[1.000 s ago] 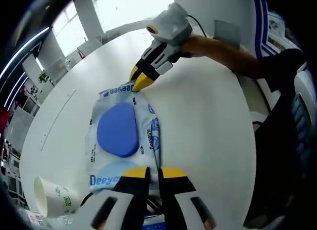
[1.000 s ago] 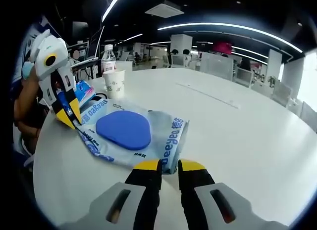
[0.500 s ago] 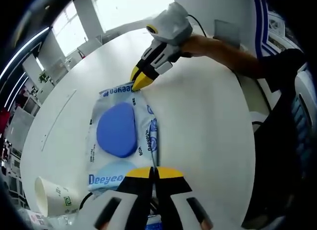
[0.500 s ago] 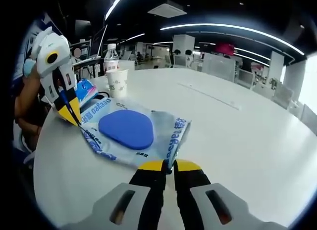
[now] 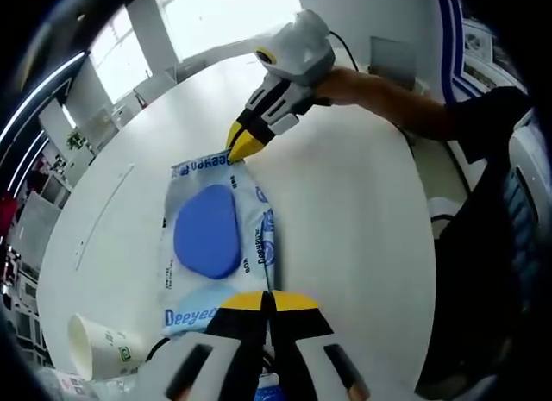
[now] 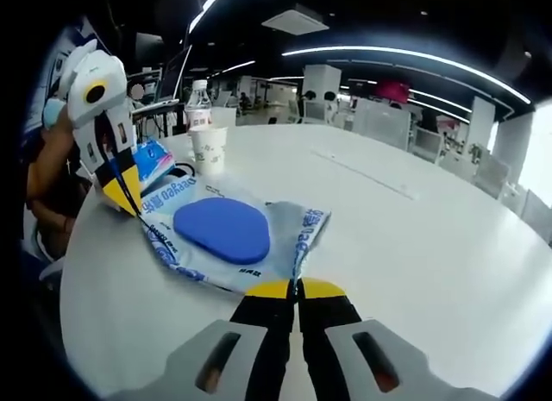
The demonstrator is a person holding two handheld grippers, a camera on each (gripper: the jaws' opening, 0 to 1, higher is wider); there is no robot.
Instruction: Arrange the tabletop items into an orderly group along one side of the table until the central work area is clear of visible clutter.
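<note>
A pale blue wet-wipe pack (image 5: 211, 237) with a dark blue oval lid lies on the white table (image 5: 362, 211). In the left gripper view, my left gripper (image 5: 269, 297) is shut on the pack's near edge. My right gripper (image 5: 245, 144) comes in from above and is shut on the far corner. In the right gripper view, my right gripper (image 6: 296, 289) pinches the pack (image 6: 228, 233) at its near edge. My left gripper (image 6: 128, 197) holds the opposite corner at the left.
A paper cup (image 6: 209, 149) and a water bottle (image 6: 198, 103) stand behind the pack, with a small blue packet (image 6: 155, 159) and a dark cable beside them. The cup (image 5: 95, 354) lies at lower left in the left gripper view. A person's arm (image 5: 388, 86) reaches over the table edge.
Both grippers stood open around the pack's edges one second ago and have since shut on them. The pack's pinched ends look slightly raised.
</note>
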